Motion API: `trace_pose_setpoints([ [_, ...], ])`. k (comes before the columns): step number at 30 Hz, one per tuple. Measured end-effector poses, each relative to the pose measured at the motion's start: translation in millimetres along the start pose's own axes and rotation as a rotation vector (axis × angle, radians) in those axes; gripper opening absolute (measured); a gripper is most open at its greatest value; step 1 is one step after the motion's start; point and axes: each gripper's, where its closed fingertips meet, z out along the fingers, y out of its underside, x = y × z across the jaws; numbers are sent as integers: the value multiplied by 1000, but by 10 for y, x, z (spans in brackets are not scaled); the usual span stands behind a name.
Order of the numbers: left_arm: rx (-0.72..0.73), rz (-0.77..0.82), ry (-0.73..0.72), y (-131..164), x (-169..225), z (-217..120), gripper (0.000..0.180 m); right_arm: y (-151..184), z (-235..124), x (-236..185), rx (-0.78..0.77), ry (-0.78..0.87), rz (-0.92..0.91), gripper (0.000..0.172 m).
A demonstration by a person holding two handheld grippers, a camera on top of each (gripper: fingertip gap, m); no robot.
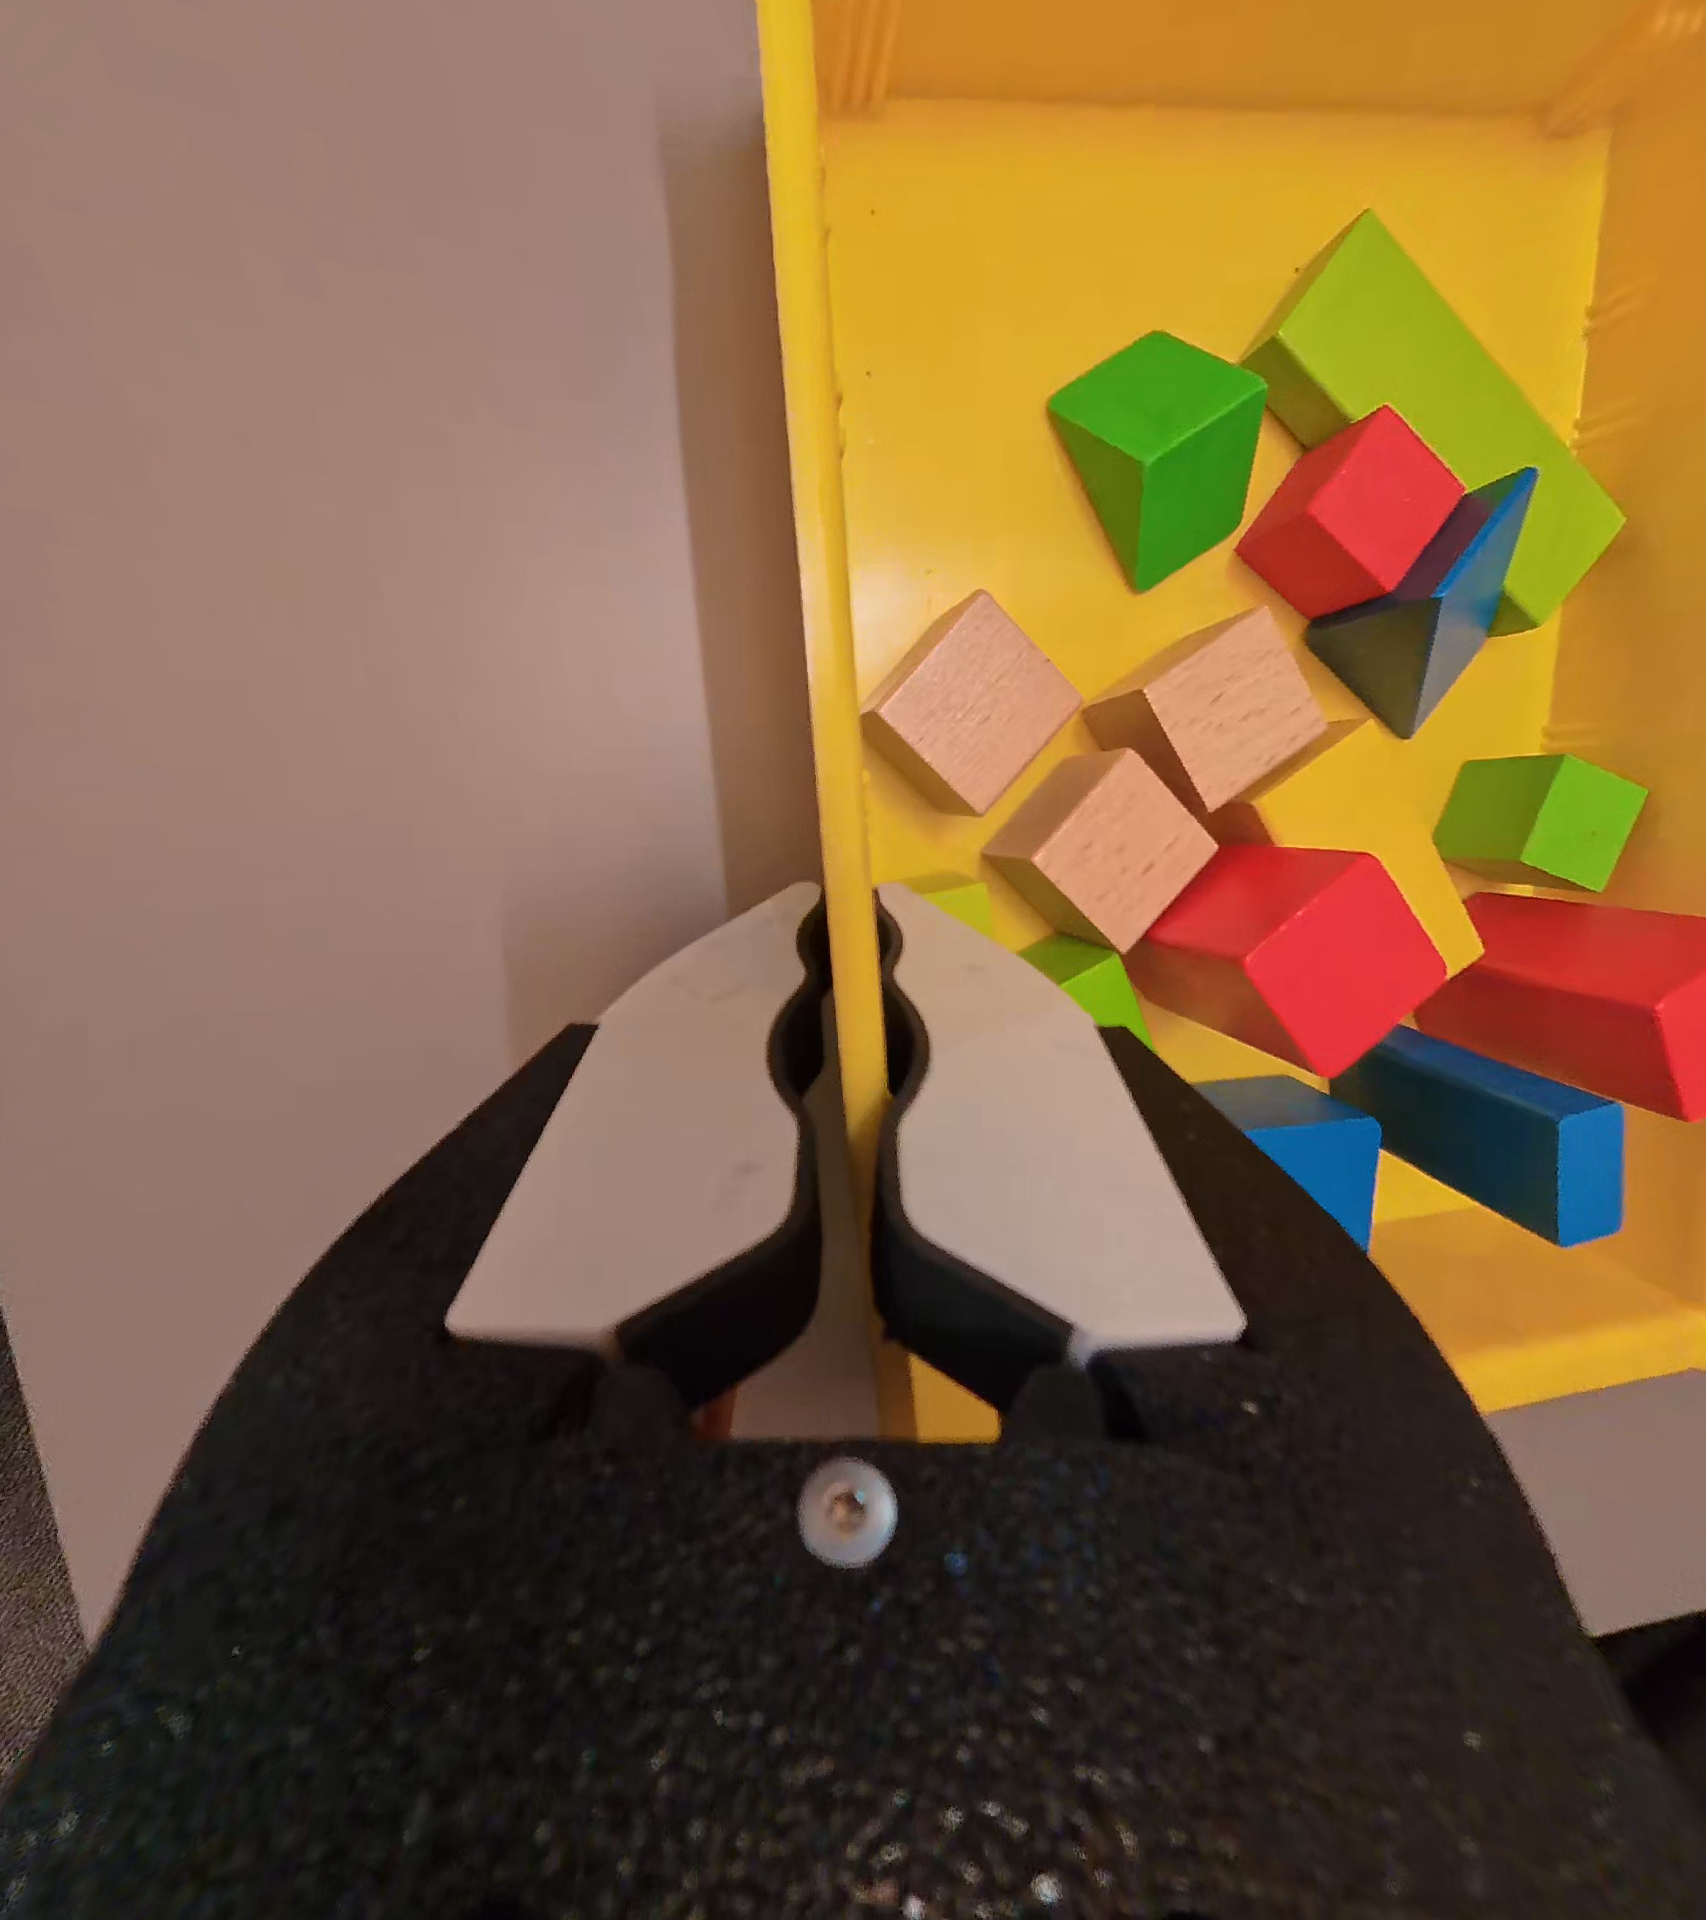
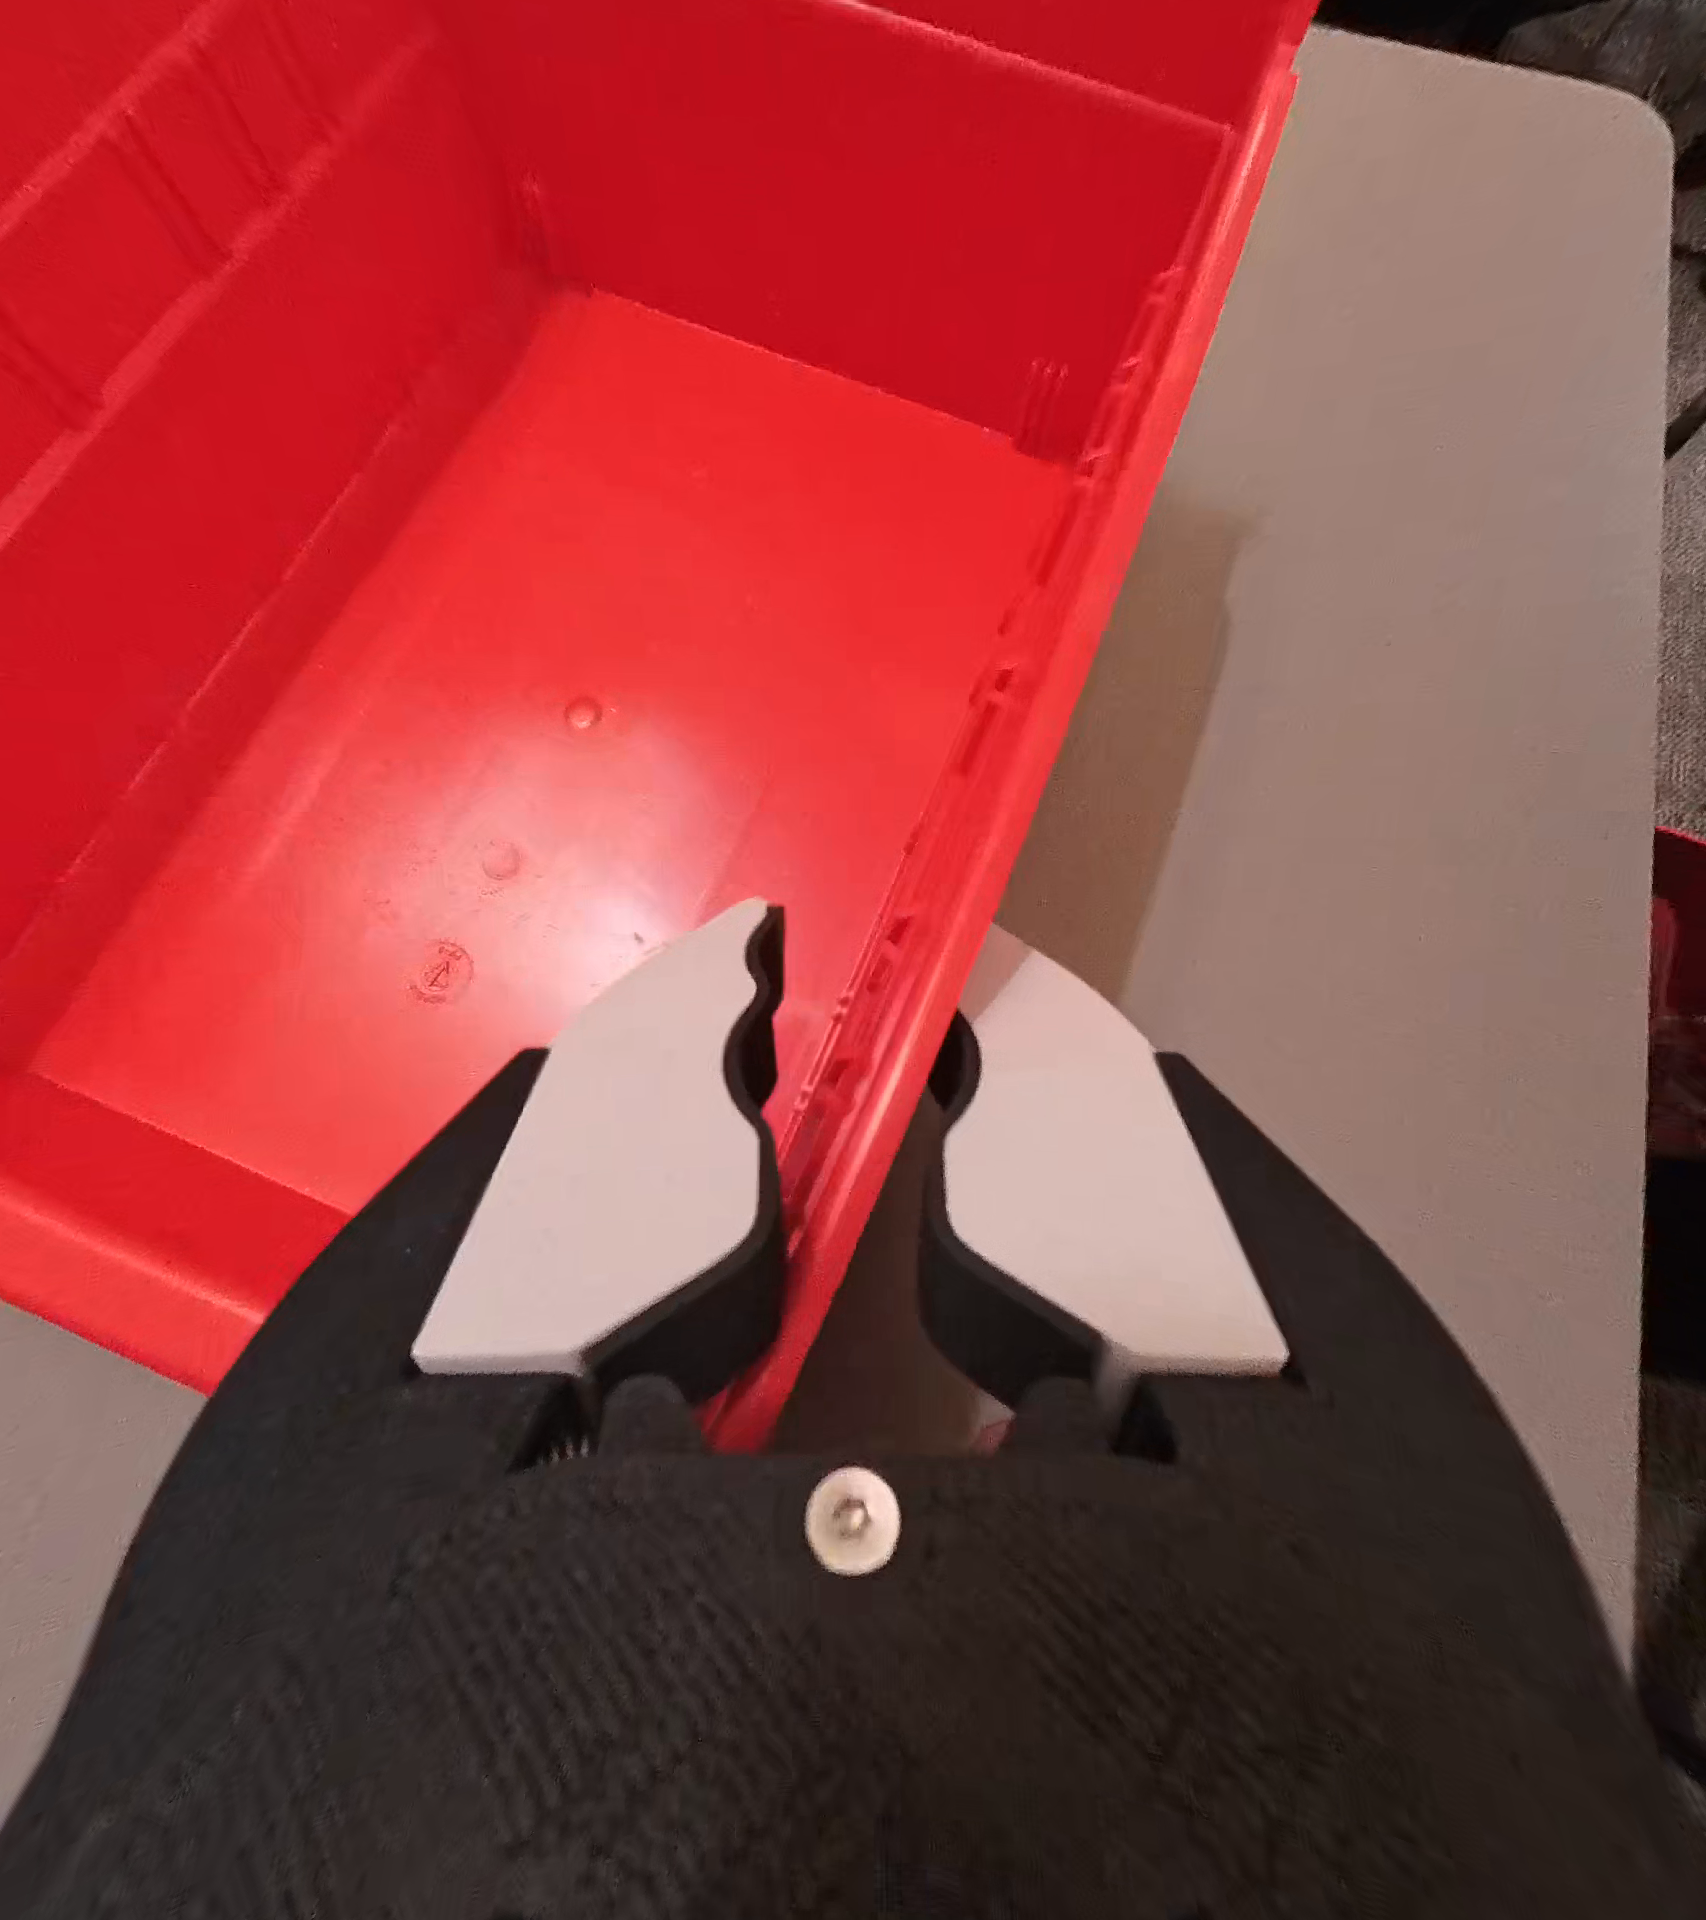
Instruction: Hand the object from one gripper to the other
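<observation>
Left tongs [image 1: 849,914], lower centre of frame: nearly closed, pads pressed on either side of the thin left wall of the yellow bin [image 1: 807,520]. No block in the grasp.

Right tongs [image 2: 880,966], lower centre of frame: partly open, astride the right-hand wall of the red bin [image 2: 1140,520], one finger inside and one outside. Appear to bear on the rim low in the jaws; outer pad partly hidden behind the rim, so contact there not certain. Nothing inside the red bin. Grey table [image 2: 1400,520] at right of frame.

Likely objects for the handover: wooden blocks loose on the floor of the yellow bin, right half of the left view. Among them a plain wooden cube [image 1: 974,701] at middle, a red block [image 1: 1348,966] just below and right of it, a green wedge [image 1: 1161,457] above, a dark blue prism [image 1: 1431,623] leaning on its neighbours, a long red bar [image 1: 1638,1008] at the right edge.

Probably light, rigid, not fragile. Painted faces smooth, so perhaps a little slippery under the pads; bare wood likely grippier. Best hold: two flat, parallel faces, squarely. Sloped faces of wedge and prism apt to squirt out. For passing across, better to pinch near one end, leaving a free end for the other tongs; the long red bar suits that well, a cube leaves little room.
</observation>
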Motion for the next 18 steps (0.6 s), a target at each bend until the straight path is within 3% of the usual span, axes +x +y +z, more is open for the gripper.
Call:
trace_pose_setpoints([
  [11,8,-14,-16,-583,99,266,4,-231,284,159,48,-23,41,26],
  [18,70,32,-34,-820,191,355,8,-290,233,162,72,25,0,28],
])
